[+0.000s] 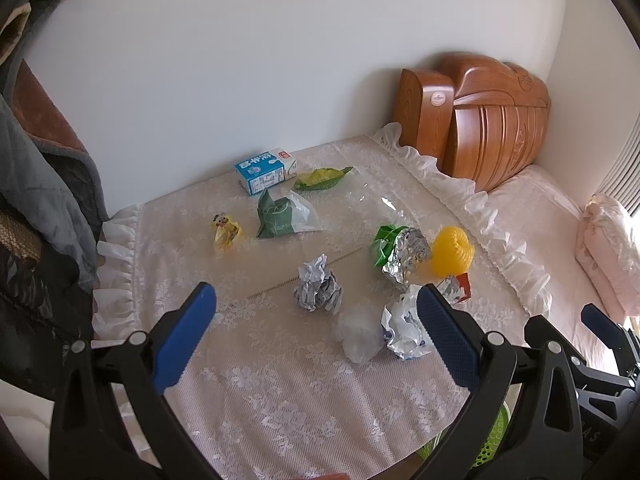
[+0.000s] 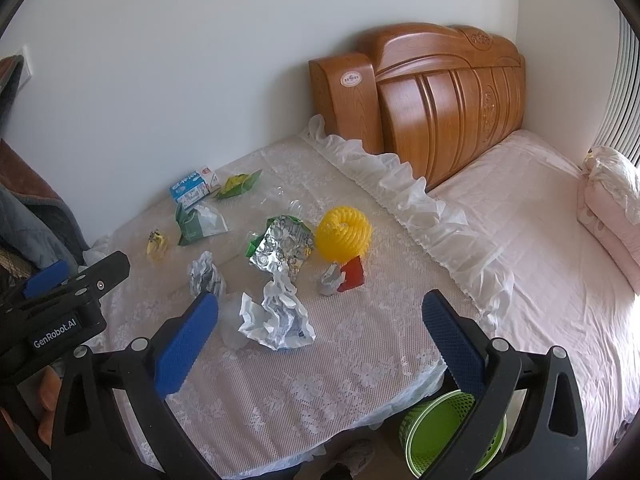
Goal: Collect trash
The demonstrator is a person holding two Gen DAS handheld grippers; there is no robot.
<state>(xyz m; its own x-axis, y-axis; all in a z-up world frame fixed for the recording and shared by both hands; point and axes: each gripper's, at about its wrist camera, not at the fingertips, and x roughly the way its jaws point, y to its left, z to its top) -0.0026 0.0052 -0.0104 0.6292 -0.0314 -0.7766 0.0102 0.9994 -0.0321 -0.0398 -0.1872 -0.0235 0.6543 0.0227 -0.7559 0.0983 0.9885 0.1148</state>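
Trash lies on a lace-covered table (image 1: 280, 392): a blue milk carton (image 1: 264, 171), green wrappers (image 1: 282, 216), a small yellow wrapper (image 1: 226, 232), crumpled paper (image 1: 318, 290), a clear plastic wad (image 1: 358, 336), crumpled foil bags (image 1: 402, 330), a silver-green foil bag (image 1: 400, 254), a yellow foam net (image 1: 452, 250) and a red scrap (image 2: 354, 274). My left gripper (image 1: 316, 300) is open and empty above the table's near part. My right gripper (image 2: 320, 308) is open and empty above the crumpled foil bag (image 2: 276, 316). A green mesh bin (image 2: 452, 432) stands below the table's near right corner.
A wooden headboard (image 2: 440, 92) and a bed with pink sheets (image 2: 540, 260) lie to the right. Folded pink bedding (image 2: 612, 208) sits at the far right. Clothes (image 1: 36, 184) hang at the left. A white wall is behind the table.
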